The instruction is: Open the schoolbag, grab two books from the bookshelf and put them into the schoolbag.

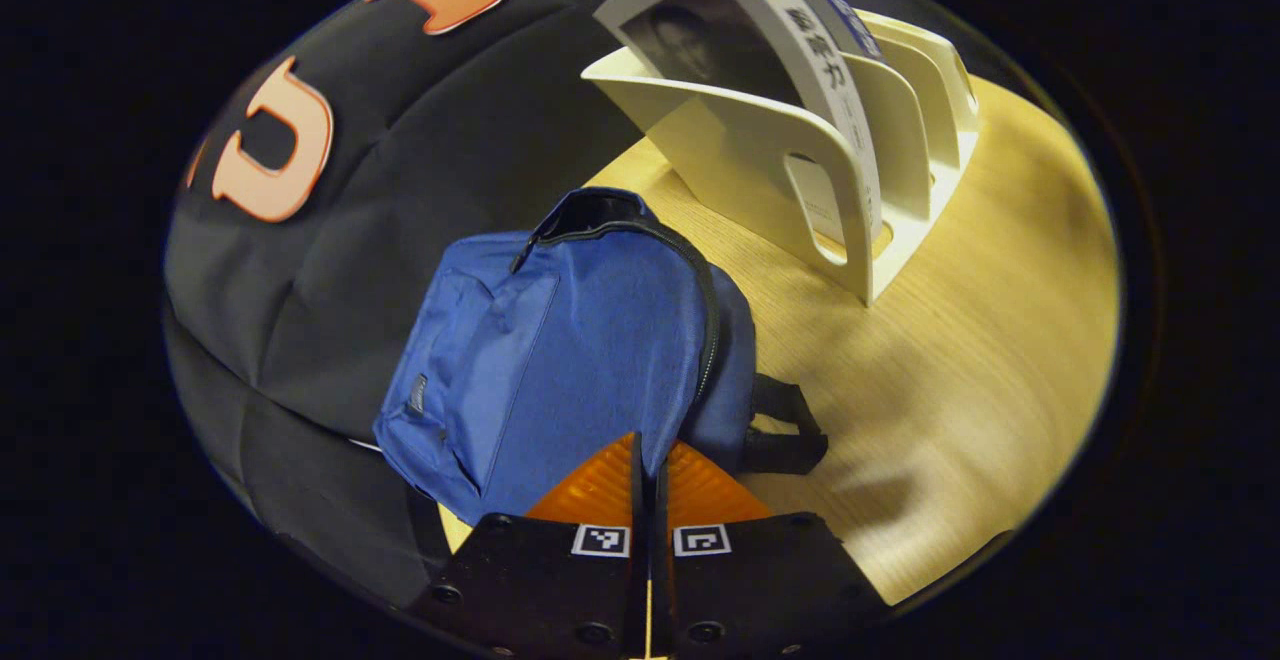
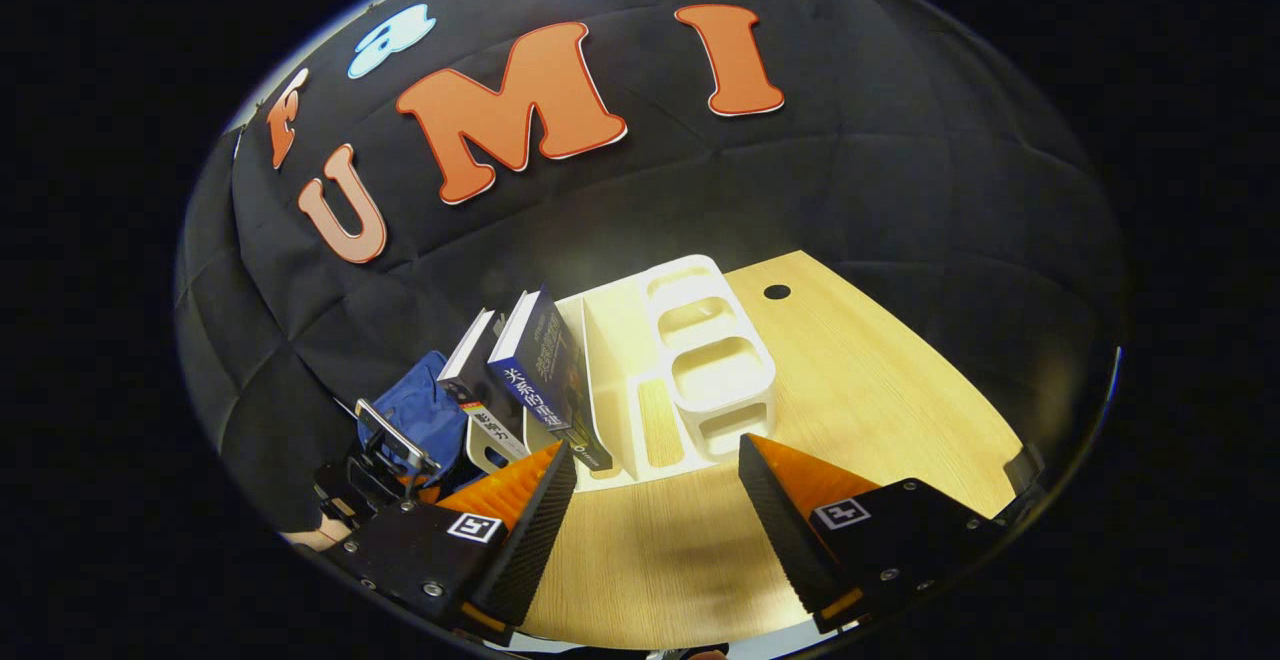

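Observation:
A blue schoolbag (image 1: 560,340) stands on the wooden table (image 1: 950,360) against the booth wall, its zipper (image 1: 708,330) running over the top and down the side. My left gripper (image 1: 648,440) is shut, its tips against the bag near the zipper's lower end; whether they pinch anything is hidden. A white bookshelf (image 1: 770,170) holds a grey book (image 1: 700,35) and a blue book (image 1: 835,10). In the right gripper view my right gripper (image 2: 655,460) hangs open above the table, just in front of the bookshelf (image 2: 700,360), where the grey book (image 2: 470,360) and the blue book (image 2: 545,370) lean beside the schoolbag (image 2: 425,410).
The bag's black straps (image 1: 790,430) lie on the table beside it. The table has a cable hole (image 2: 776,292) at the back. The left gripper's body (image 2: 385,450) and the hand holding it (image 2: 310,537) sit at the lower left of the right gripper view.

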The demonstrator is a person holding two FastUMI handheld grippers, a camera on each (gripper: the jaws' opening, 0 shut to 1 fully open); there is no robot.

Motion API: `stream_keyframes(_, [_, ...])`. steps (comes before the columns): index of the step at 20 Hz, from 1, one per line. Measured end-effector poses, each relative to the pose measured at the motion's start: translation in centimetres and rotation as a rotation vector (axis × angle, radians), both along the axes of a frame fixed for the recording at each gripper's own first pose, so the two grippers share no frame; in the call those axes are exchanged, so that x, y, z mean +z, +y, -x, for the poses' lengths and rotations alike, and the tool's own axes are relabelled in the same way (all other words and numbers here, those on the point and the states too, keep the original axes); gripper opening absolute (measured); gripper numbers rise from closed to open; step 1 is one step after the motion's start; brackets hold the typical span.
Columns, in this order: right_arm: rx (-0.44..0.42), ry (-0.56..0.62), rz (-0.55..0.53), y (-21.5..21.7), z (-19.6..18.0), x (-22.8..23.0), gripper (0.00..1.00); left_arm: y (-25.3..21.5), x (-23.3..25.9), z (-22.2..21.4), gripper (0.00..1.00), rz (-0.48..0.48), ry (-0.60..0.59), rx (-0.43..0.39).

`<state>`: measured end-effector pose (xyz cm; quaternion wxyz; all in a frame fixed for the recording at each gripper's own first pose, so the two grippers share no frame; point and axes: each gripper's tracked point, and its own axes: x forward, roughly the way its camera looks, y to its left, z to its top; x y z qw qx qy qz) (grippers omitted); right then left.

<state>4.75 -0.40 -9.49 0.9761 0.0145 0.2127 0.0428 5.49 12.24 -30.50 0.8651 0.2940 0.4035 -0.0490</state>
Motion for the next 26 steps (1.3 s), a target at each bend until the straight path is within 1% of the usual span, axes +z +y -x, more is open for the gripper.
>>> stream_keyframes(2, [0.058,0.041,-0.002,1.2,0.6,-0.8,0.97,-0.3,1.3,0.2,0.01,0.063,0.042,-0.001])
stream_keyframes(5, [0.1,0.049,0.01,2.0,0.5,-0.5,0.97,-0.4,4.4,0.3,0.01,0.153,0.079,-0.006])
stream_keyframes(8, [0.091,0.049,0.008,2.8,0.4,-0.1,0.97,0.0,7.3,-0.2,0.01,0.264,0.111,-0.007])
stream_keyframes(11, [0.057,0.024,0.035,4.3,0.6,0.7,0.97,1.9,11.0,-1.1,0.01,0.323,0.119,-0.037])
stream_keyframes(12, [0.044,0.012,0.042,4.9,0.7,1.0,0.97,2.8,12.1,-1.3,0.0,0.322,0.116,-0.058])
stream_keyframes(13, [0.037,0.001,0.041,5.8,0.9,1.3,0.97,4.1,13.3,-1.8,0.01,0.297,0.117,-0.096])
stream_keyframes(15, [0.028,-0.007,0.026,7.7,1.2,1.4,0.97,5.7,14.2,-3.1,0.0,0.209,0.107,-0.18])
stream_keyframes(16, [0.024,-0.009,0.026,8.4,1.3,1.2,0.97,6.3,14.4,-3.5,0.0,0.171,0.106,-0.208])
stream_keyframes(17, [0.019,-0.012,0.037,9.1,1.3,0.9,0.97,6.5,14.6,-4.0,0.01,0.155,0.103,-0.232])
stream_keyframes(18, [0.01,-0.012,0.054,9.6,1.3,0.7,0.97,6.1,14.7,-4.2,0.01,0.179,0.116,-0.254])
stream_keyframes(20, [0.006,-0.029,0.082,11.0,1.3,0.8,0.97,5.5,15.6,-4.4,0.01,0.255,0.128,-0.266])
stream_keyframes(21, [0.008,-0.031,0.093,11.6,1.4,0.9,0.98,6.4,16.3,-5.3,0.01,0.268,0.112,-0.257])
stream_keyframes(24, [0.054,-0.015,0.087,13.8,1.3,1.9,0.97,9.2,18.3,-7.3,0.01,0.27,0.064,-0.221])
stream_keyframes(26, [0.075,-0.007,0.111,14.6,1.1,2.8,0.98,10.8,19.4,-8.4,0.01,0.271,0.037,-0.203])
